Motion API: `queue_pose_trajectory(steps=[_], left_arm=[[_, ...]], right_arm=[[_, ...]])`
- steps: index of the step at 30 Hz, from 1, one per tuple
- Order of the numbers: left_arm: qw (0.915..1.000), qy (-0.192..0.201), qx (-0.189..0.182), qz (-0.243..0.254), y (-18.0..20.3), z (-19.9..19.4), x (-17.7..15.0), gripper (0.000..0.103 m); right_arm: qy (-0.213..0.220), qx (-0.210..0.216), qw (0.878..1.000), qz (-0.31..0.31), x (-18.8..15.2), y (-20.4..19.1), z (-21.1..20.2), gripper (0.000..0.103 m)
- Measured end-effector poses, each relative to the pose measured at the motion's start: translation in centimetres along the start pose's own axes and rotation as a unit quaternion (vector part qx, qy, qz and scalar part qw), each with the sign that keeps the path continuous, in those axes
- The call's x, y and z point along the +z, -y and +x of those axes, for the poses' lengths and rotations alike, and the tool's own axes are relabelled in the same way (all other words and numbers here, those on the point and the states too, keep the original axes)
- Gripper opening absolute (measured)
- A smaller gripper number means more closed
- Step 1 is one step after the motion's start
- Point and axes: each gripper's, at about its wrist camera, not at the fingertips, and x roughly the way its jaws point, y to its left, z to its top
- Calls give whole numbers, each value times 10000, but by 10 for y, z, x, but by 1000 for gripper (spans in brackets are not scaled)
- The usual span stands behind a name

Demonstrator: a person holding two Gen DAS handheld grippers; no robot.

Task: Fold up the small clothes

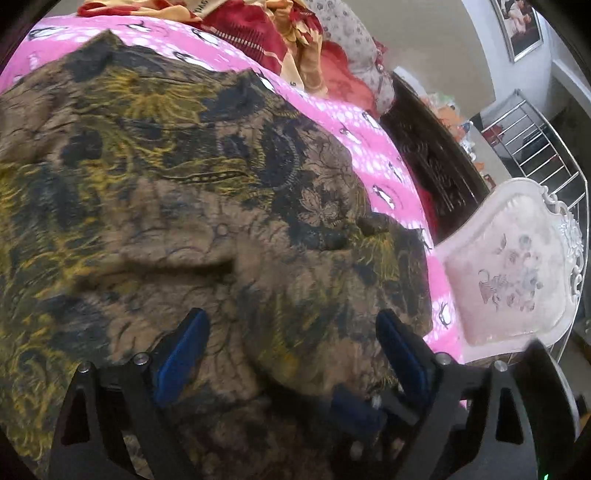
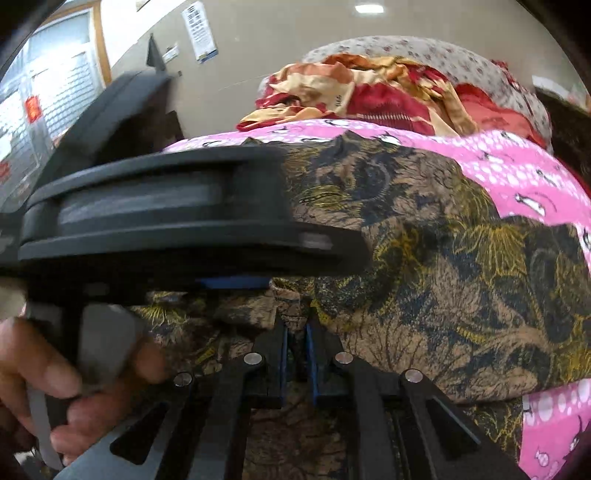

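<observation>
the garment [image 1: 192,206], a brown cloth with black and yellow print, lies spread on the pink sheet [image 1: 332,110], running away from both cameras toward the red pile [image 1: 258,33] at the far end; its long axis seems to follow that same near-to-far line, though the fisheye makes this hard to be sure of. two pointed corners show at its far edge. the left gripper [image 1: 291,339] hangs just above the near part of the cloth with its jaws wide apart and nothing between them; cloth fills the gap below. the right gripper [image 2: 296,343] has its jaws drawn almost together on a bunched fold of the near edge, so it looks clamped on the garment. in the right view the left gripper's body crosses just ahead, held by the hand [image 2: 55,384]. the right gripper is the nearer to the edge, and any fold would likely carry that edge away toward the far corners.
</observation>
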Motion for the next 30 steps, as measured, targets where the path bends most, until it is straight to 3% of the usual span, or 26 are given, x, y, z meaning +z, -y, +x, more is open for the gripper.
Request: queue_pose_trajectory(steps=[2,3,4,5,6,9,12,17,22,25,30], left_arm=[[9998,20,-130,-127,-2,5,5,77],[9995,9,-170,-256,-6,7,6,61],[9994,12,-178,-303,-11,8,7,28],[9994,-36,-76,-330,-13,11,6,11],[9993,-96,10,-358,-15,13,5,4],[9997,59,120,-186,-13,7,-2,4],[9993,271,227,96,-1,-3,-6,3],[9960,555,343,613,26,-31,1,3],[9916,807,284,973,42,-85,20,3],[9895,870,379,1090,33,-117,26,3],[9871,946,841,978,-7,-158,32,3]], right_arm=[[20,-84,9999,-99,-1,-3,1,12],[23,-143,9998,-103,-1,-3,2,14],[35,-187,9998,-102,-1,-4,1,19],[49,-235,9996,-130,-1,-5,0,35],[51,-303,9994,-170,-1,-7,-2,45],[64,-576,9981,-197,-11,-12,-19,70],[33,-674,9976,-121,-33,-16,-38,82],[57,-830,9963,-226,-49,-27,-46,85],[-297,-929,9949,-255,-50,-28,-29,86],[-379,-890,9951,-186,-50,-25,-24,86],[-362,-881,9954,-101,-48,-20,-23,86]])
